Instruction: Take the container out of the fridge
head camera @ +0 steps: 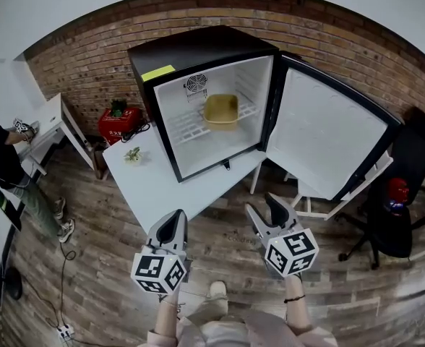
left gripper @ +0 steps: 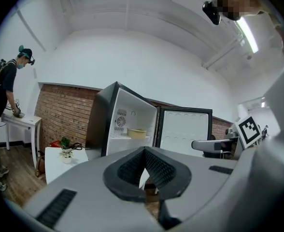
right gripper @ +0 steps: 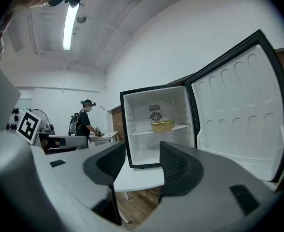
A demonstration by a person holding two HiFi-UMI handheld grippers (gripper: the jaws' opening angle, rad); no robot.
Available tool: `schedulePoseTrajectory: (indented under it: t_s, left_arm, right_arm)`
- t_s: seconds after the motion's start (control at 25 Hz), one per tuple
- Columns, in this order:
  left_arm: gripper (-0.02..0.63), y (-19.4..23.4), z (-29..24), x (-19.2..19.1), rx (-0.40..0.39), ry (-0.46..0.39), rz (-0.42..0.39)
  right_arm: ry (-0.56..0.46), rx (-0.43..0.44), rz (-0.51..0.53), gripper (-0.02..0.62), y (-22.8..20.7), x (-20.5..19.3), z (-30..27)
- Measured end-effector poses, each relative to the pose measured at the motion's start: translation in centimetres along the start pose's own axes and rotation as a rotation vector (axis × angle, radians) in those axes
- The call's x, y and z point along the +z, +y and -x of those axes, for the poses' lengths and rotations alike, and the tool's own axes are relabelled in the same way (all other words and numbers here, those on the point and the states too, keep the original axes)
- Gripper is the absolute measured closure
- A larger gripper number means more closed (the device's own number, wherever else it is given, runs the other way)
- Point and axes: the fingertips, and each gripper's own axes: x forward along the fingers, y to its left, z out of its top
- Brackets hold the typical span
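A black mini fridge (head camera: 198,50) stands on a white table (head camera: 162,190) with its door (head camera: 328,132) swung wide open to the right. Inside, a yellow container (head camera: 222,111) sits on the wire shelf; it also shows in the left gripper view as the container (left gripper: 137,133) and in the right gripper view as the container (right gripper: 163,125). Both grippers hover in front of the table's near edge, well short of the fridge. My left gripper (head camera: 174,226) (left gripper: 144,152) is shut and holds nothing. My right gripper (head camera: 266,212) (right gripper: 143,157) is open and holds nothing.
A small potted plant (head camera: 133,155) stands on the table left of the fridge. A red box (head camera: 120,125) lies on the floor behind it. A person (head camera: 3,165) stands at a white desk (head camera: 52,120) far left. A black office chair (head camera: 400,201) is beyond the open door.
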Motion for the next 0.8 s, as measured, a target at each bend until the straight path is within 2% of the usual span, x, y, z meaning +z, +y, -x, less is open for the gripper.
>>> schedulePoseTrajectory:
  t_s: [0.32,0.52,0.8]
  left_arm:
    - [0.617,2.4,-4.8,0.9,-0.039,-0.001,0.009]
    - [0.616,2.5,-7.1,1.0,-0.106,0.009,0.013]
    - [0.616,2.7,-9.2,0.7,-0.139,0.036,0.02]
  right_arm:
    - [0.002,-0.031,0.026,0.387,-1.8,0.9,-4.2]
    - [-0.002,-0.05,0.041,0.388,-2.6,1.1,-6.0]
    - [0.024,-0.048,0.084,0.388,-3.3,1.0,-7.5]
